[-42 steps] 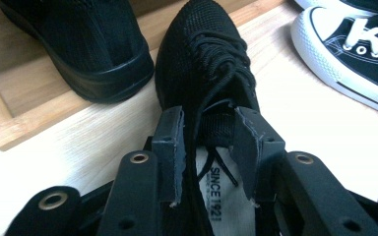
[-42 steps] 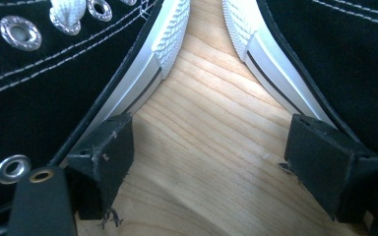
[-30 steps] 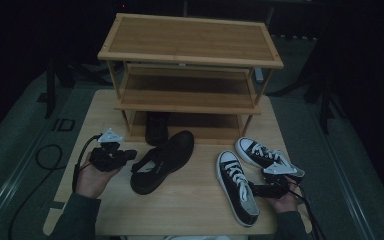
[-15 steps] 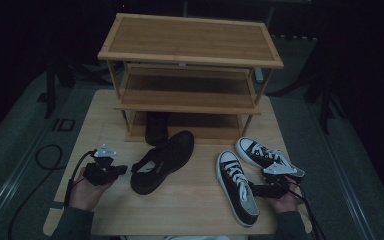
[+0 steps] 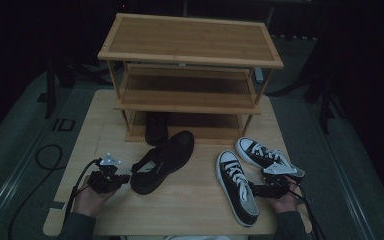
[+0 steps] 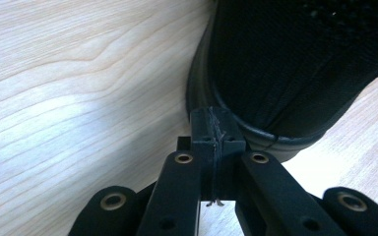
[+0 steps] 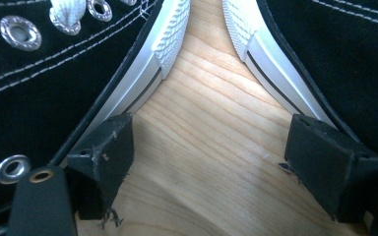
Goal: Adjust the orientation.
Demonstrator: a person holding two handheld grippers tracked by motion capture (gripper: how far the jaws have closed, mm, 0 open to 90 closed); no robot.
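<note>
Your left gripper (image 6: pixel 211 132) sits closed, empty, at the black shoe's (image 6: pixel 295 64) heel; right gripper (image 7: pixel 211 162) spread between sneakers (image 7: pixel 54 73); next, open left and grasp.

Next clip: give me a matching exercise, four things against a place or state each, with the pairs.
Things:
1. left gripper
2. right gripper
3. all-black shoe
4. rack

Places or states:
A. jaws open, between two white-soled sneakers
B. three wooden shelves, at the table's far side
C. jaws shut, at a black shoe's heel
D. on the table in front of the rack, left of the sneakers

Pairs: 1-C, 2-A, 3-D, 4-B
</note>
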